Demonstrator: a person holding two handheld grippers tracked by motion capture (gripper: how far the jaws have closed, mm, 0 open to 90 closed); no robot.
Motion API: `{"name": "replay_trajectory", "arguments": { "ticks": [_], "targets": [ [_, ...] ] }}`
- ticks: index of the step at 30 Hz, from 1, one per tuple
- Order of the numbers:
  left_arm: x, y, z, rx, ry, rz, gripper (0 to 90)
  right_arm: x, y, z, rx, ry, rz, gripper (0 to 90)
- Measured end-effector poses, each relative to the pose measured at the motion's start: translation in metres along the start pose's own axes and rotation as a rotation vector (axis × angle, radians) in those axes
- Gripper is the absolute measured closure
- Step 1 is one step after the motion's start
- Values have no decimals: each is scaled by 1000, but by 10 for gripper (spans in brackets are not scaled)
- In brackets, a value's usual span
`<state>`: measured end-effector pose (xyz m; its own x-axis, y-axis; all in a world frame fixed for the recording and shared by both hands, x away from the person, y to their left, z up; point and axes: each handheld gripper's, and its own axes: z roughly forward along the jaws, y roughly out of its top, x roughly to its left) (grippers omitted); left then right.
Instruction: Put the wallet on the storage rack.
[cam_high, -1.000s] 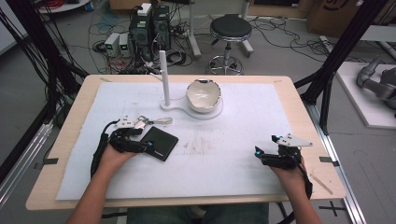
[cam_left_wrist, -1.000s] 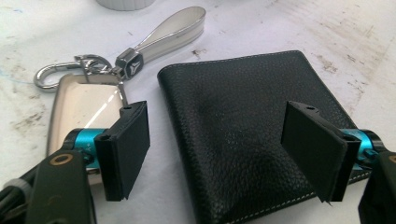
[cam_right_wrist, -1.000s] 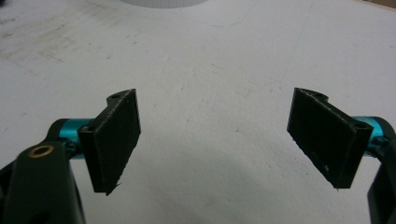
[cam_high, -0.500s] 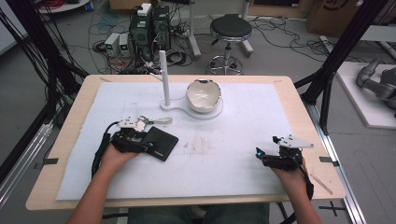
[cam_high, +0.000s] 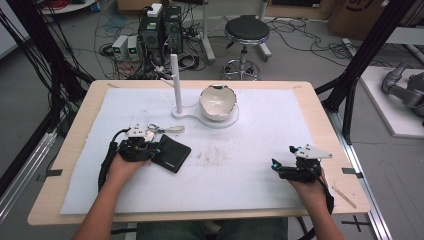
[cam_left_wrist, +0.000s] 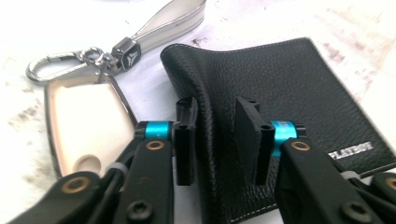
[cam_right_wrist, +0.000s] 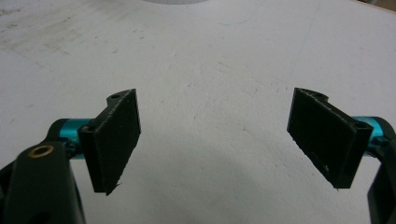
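Note:
A black leather wallet (cam_high: 172, 155) lies on the white mat at the left. My left gripper (cam_high: 157, 149) has just been closing on its near edge. In the left gripper view the pads of the left gripper (cam_left_wrist: 217, 135) pinch the wallet (cam_left_wrist: 289, 93), and the leather buckles up into a ridge between them. A cream key fob (cam_left_wrist: 84, 121) with a metal clip and a grey strap lies just beside the wallet, untouched. The key fob (cam_high: 147, 132) sits just behind my left hand. My right gripper (cam_high: 281, 156) rests at the right, and the right gripper (cam_right_wrist: 219, 140) is wide open over bare mat.
A white bowl (cam_high: 217, 100) sits on a flat white stand with an upright post (cam_high: 175, 82) at the back middle of the mat. A white mat (cam_high: 250, 150) covers the wooden table. A stool, cables and computer boxes stand on the floor beyond the far edge.
The left gripper's jaws have closed from wide apart onto the wallet's near edge. Both hands have stayed where they were.

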<state>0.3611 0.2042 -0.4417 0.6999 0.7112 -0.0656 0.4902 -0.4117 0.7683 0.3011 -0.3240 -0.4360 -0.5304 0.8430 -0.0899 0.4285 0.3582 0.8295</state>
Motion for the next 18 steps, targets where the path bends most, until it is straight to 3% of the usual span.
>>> {"name": "replay_trajectory", "arguments": {
  "ticks": [5,8,12,18],
  "targets": [
    [-1,3,-5,-10,6,-3,787,0,0,0,-3,-2,0,174],
    [-2,5,-13,-44,-5,-15,803,-1,0,0,-6,1,-6,174],
    [-9,15,-29,-112,-4,9,809,0,1,3,-3,6,-9,174],
    [-16,27,-44,-158,0,42,820,3,2,4,1,17,-18,175]
  ]
}}
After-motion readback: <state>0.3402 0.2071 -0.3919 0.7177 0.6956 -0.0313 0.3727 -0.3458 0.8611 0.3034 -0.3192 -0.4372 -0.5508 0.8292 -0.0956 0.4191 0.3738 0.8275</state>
